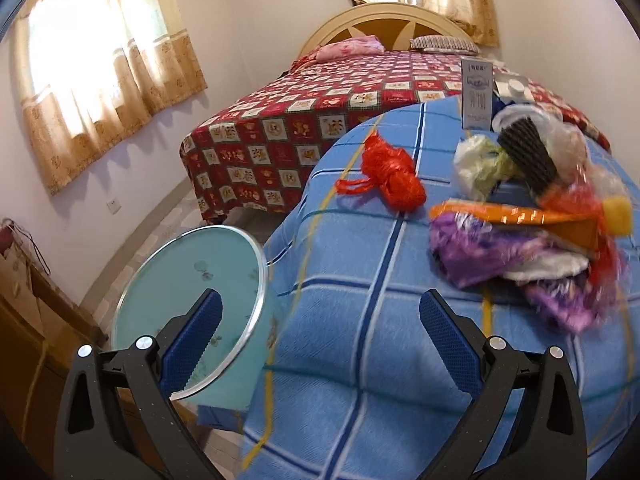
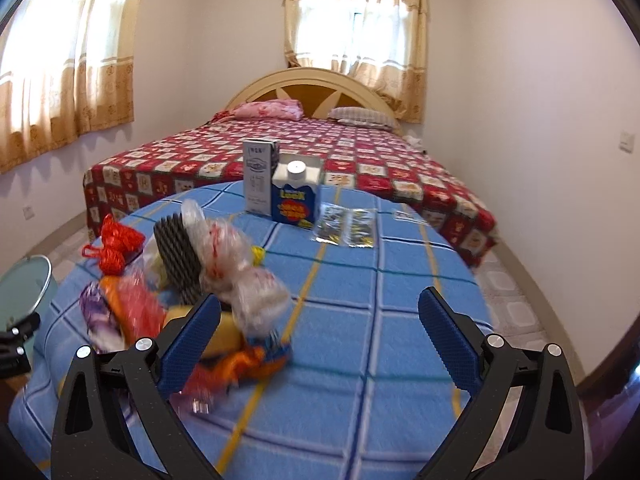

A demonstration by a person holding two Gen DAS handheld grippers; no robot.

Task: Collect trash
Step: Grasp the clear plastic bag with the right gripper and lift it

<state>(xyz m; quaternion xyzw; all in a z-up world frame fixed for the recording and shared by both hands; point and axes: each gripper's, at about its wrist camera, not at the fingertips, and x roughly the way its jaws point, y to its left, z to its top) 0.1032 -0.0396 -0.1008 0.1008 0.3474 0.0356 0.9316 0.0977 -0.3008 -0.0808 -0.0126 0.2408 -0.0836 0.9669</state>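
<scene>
Trash (image 2: 192,304) is seen heaped on the left half of a table covered with a blue checked cloth (image 2: 360,340); nothing is gripped yet.

- Right gripper (image 2: 320,344): held low over the near edge of the cloth, jaws spread wide and empty. Its left finger pad (image 2: 188,344) is placed just beside the heap, perhaps touching it; contact cannot be confirmed through the blur. The placement suggests the heap is being lined up for a grasp or a sweep.
- Left gripper (image 1: 320,344): jaws likewise spread, nothing between them. It is held at the table's left edge, between the heap and a round bin with a pale green liner and metal rim (image 1: 192,312), which stands on the floor just beside the table. The bin is judged to be the destination, set where items can be dropped over the edge.
- Heap, near part: orange packaging (image 1: 508,216), purple wrapper (image 1: 472,256), a yellow piece (image 1: 618,212). Behind these: a black ribbed foam block (image 1: 528,156) tilted among clear plastic bags (image 2: 236,260), and a crumpled whitish wrapper (image 1: 476,164).
- A red mesh bag (image 1: 392,176) is noted lying apart from the heap, toward the bin side.
- Farther: a grey-white carton (image 2: 260,176) and a blue carton with a white cap (image 2: 296,196) stand upright, touching or nearly so. Two flat foil sachets (image 2: 346,226) lie just beside them.
- Beyond the table: a bed with a red patterned cover (image 2: 280,148), curtained windows behind.

Task is judged to be at its start.
</scene>
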